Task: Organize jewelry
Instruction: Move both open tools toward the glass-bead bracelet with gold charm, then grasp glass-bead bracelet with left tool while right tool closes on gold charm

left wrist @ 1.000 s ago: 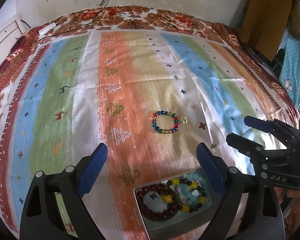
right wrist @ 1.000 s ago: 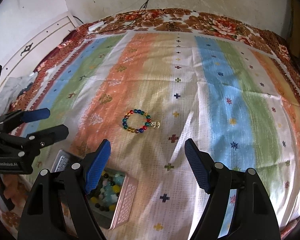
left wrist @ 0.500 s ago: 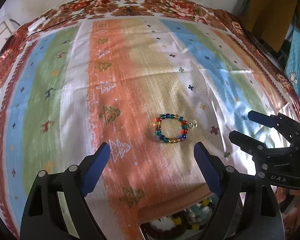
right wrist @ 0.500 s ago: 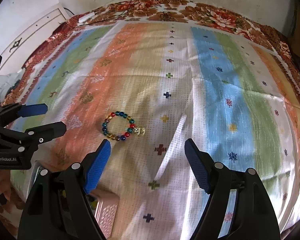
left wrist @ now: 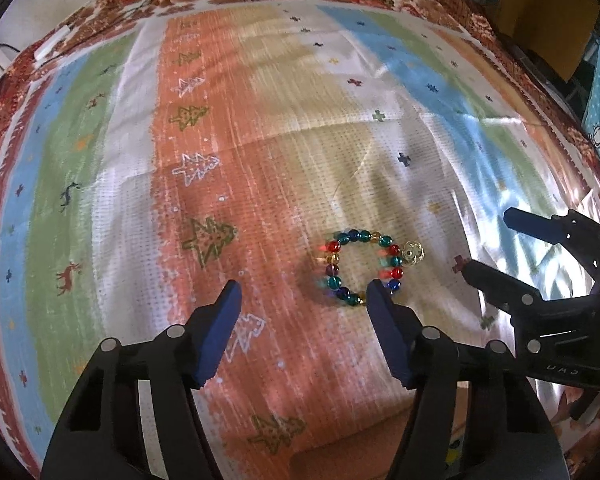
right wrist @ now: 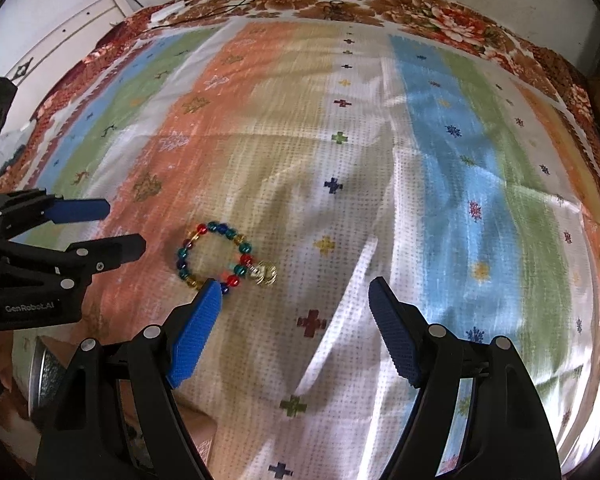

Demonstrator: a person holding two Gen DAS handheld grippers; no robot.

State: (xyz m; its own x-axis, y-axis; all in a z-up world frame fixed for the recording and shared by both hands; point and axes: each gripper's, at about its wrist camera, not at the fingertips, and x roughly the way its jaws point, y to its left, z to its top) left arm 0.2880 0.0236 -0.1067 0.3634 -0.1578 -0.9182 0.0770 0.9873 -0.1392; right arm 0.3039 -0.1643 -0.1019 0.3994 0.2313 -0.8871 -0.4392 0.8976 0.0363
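A bracelet of coloured glass beads (left wrist: 358,268) with a gold charm (left wrist: 414,254) lies flat on the striped cloth; it also shows in the right wrist view (right wrist: 216,258). My left gripper (left wrist: 304,304) is open and empty, its right fingertip just at the bracelet's near edge. My right gripper (right wrist: 294,300) is open and empty, its left fingertip by the bracelet's near edge. Each gripper shows in the other's view, the right one (left wrist: 488,244) and the left one (right wrist: 120,228), on either side of the bracelet.
The striped cloth (left wrist: 260,140) covers a bed with a floral border. A metal box edge (right wrist: 44,372) shows at the lower left of the right wrist view, mostly hidden. A white cabinet (right wrist: 72,36) stands at the far left, a brown board (left wrist: 548,12) at the far right.
Both grippers have moved forward toward the bracelet, which now sits close to their fingertips. The box of bracelets has slid out of the left view and almost out of the right.
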